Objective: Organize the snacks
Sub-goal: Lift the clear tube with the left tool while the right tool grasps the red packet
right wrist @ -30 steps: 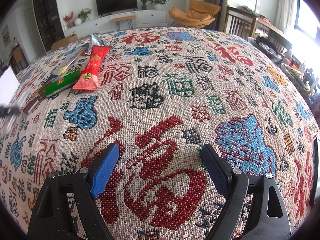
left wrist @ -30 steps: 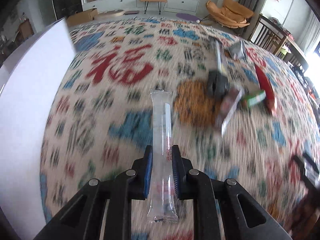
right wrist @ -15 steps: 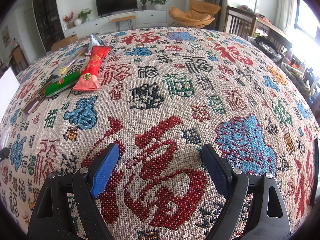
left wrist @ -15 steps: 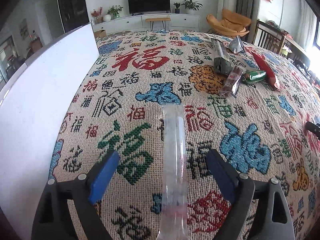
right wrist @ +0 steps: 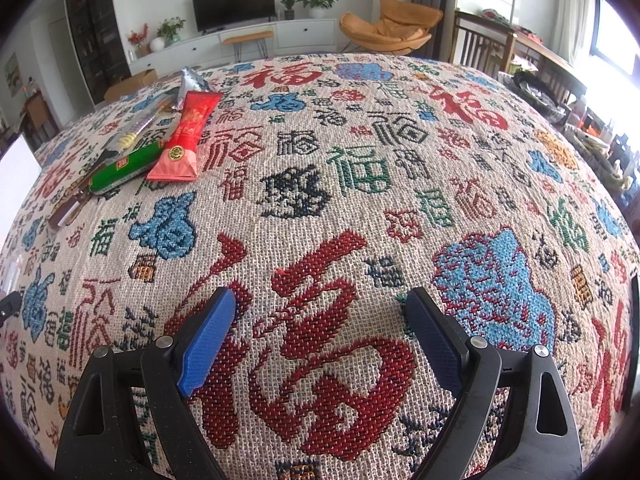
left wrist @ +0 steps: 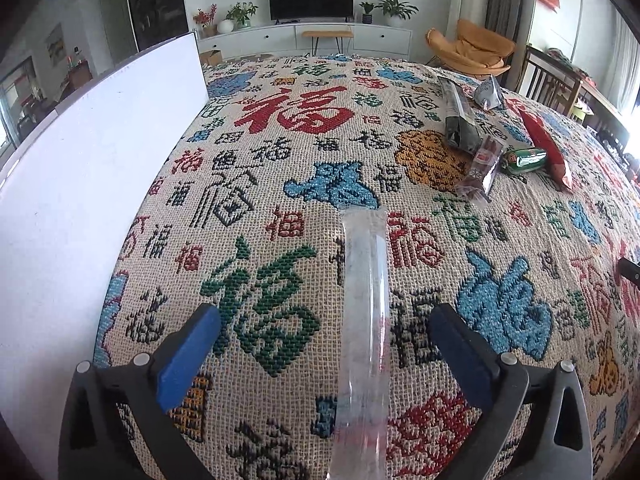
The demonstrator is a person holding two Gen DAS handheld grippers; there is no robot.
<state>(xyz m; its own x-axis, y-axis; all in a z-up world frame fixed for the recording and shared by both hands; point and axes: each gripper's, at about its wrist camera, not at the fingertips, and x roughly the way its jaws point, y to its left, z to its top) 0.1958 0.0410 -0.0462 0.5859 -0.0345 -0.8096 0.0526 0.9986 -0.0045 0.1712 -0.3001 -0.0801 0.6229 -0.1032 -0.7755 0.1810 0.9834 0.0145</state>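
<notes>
A long clear snack tube lies flat on the patterned tablecloth between the jaws of my left gripper, which is open and not touching it. Several other snacks lie in a cluster at the far right: a dark packet, a brown stick, a green sausage, a red packet and a silver pouch. In the right wrist view the red packet and green sausage lie at the far left. My right gripper is open and empty over the cloth.
A tall white box wall stands along the table's left side. The patterned tablecloth covers the table. Chairs and a side table stand beyond the right edge.
My left gripper let go of the clear tube and opened wide; the tube now lies on the cloth by the white box. The right gripper has not moved.
</notes>
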